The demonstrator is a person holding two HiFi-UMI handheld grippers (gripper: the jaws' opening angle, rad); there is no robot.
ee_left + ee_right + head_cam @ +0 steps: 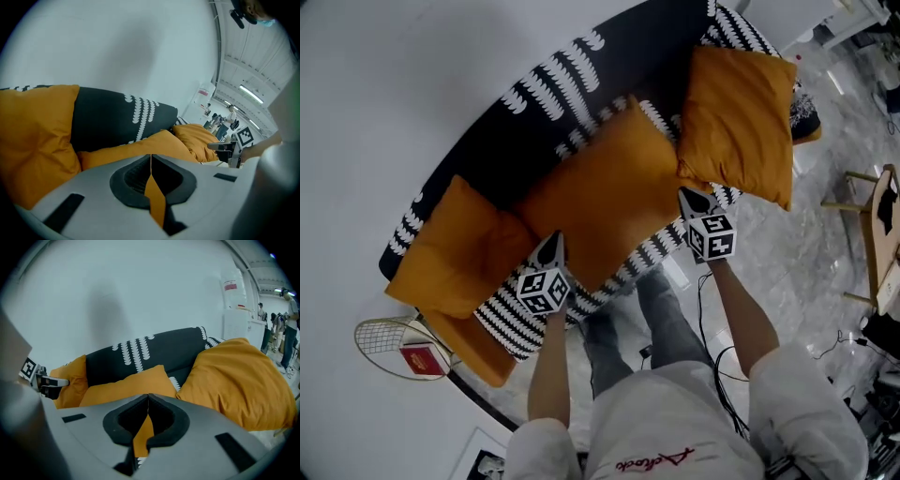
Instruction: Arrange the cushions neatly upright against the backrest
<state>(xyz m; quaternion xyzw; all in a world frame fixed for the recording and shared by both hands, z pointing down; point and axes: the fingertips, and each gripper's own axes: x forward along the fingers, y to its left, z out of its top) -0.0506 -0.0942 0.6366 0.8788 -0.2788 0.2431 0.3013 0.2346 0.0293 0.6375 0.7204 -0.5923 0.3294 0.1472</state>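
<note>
Left of the left gripper's (151, 155) fingers (93, 187), the end cushion (33, 140) is cut off. Beyond them, the middle cushion (140, 146) hides the sofa's (117, 117) seat.

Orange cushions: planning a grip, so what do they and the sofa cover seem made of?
Orange cushions: likely matte cloth over soft filling, judging by creases and dents. Sofa cover: matte black cloth with white print, probably fabric too.
</note>
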